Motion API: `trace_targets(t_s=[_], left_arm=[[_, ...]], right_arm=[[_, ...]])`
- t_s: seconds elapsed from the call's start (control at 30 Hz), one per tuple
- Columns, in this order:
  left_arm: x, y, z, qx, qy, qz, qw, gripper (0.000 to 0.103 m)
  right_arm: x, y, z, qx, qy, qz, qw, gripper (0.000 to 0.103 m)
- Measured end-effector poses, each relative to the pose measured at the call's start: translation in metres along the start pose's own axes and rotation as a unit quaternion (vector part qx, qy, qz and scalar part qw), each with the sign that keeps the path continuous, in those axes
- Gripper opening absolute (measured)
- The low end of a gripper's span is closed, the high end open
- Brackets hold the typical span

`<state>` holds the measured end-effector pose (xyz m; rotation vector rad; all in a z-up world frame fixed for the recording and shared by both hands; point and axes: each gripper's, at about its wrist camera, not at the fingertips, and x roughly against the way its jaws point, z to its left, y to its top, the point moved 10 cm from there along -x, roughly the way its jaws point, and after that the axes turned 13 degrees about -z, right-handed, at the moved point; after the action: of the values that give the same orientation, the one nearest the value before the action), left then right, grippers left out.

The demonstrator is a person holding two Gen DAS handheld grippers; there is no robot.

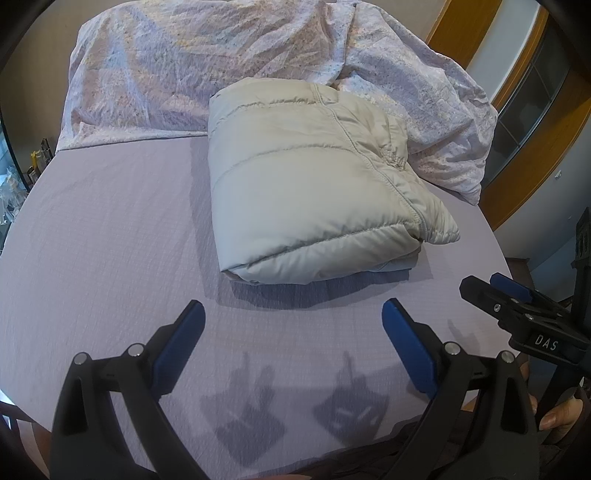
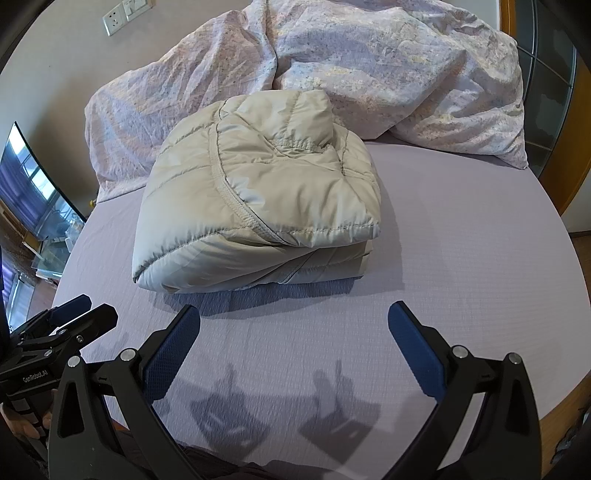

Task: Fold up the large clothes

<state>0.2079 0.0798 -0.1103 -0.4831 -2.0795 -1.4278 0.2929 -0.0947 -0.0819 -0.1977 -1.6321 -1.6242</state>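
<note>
A beige quilted puffer jacket lies folded into a thick rectangular bundle on the lilac bed sheet. My left gripper hovers open over the sheet, just short of the bundle's near edge, with nothing between its blue pads. My right gripper is likewise open and empty, a little back from the bundle's front. The right gripper also shows at the right edge of the left wrist view, and the left gripper at the left edge of the right wrist view.
A crumpled floral duvet is heaped behind the jacket. Wooden door frame stands right of the bed; a dark screen and a low cabinet lie to the left. A wall socket sits above. Fingers of a hand hold the right handle.
</note>
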Motion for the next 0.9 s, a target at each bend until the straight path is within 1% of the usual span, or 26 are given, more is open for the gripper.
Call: trace_targets(t_s=[0.9], left_arm=[[-0.0010, -0.0021, -0.0040, 0.000, 0.000, 0.001, 1.0000, 0.096]], right_arm=[[0.0032, 0.0021, -0.0028, -0.005, -0.004, -0.003, 1.000, 0.102]])
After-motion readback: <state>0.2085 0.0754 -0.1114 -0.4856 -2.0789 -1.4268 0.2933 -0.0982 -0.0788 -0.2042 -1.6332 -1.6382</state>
